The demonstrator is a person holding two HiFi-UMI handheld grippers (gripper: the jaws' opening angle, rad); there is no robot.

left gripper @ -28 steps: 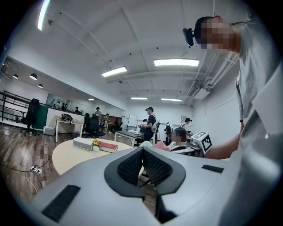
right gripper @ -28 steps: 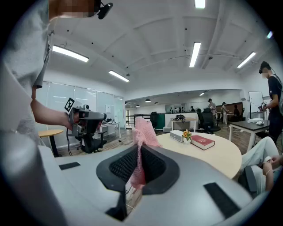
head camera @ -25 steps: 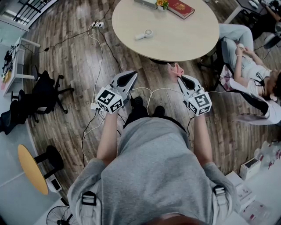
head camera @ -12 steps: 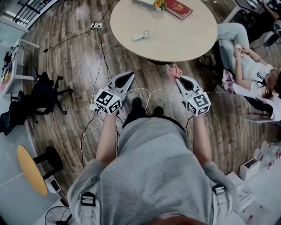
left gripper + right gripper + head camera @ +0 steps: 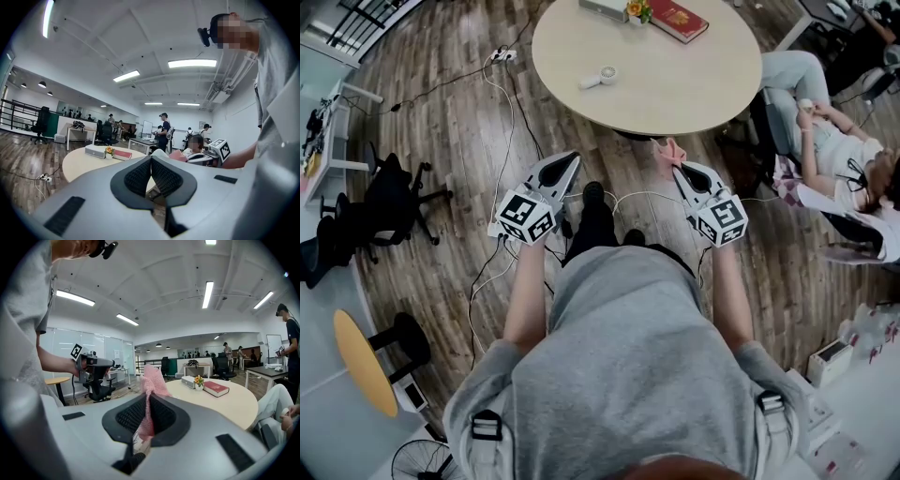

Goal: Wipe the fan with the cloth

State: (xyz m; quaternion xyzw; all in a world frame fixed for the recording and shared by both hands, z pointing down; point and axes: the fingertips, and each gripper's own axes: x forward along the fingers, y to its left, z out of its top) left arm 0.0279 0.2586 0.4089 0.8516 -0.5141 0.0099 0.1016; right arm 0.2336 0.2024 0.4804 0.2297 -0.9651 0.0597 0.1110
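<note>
Head view: I'm standing short of the round table (image 5: 703,84). The small white handheld fan (image 5: 600,76) is lying flat on it, well ahead and not yet wiped.

Left gripper view: my left gripper (image 5: 151,163) is sitting closed and empty.

Right gripper view: my right gripper (image 5: 149,411) is pinching the pink cloth (image 5: 151,378), which is poking up crumpled.

Cloth (image 5: 151,379): pink, open-weave texture.
Fan (image 5: 602,75): white, at 12 o'clock.
Table (image 5: 703,89): pale beige, plain.
Book (image 5: 681,19): red cover, at 1 o'clock.
Floor (image 5: 441,112): grey-brown wood-grain planks.
Left gripper (image 5: 571,158): light grey shell, black ribbed pads.
Right gripper (image 5: 677,169): light grey shell, black ribbed pads.
Marker cube (image 5: 525,217): white faces, black square patterns.
Shirt (image 5: 628,356): grey, plain.
Side table (image 5: 364,361): yellow-orange top, at 8 o'clock.
Office chair (image 5: 394,202): black, at 9 o'clock.
</note>
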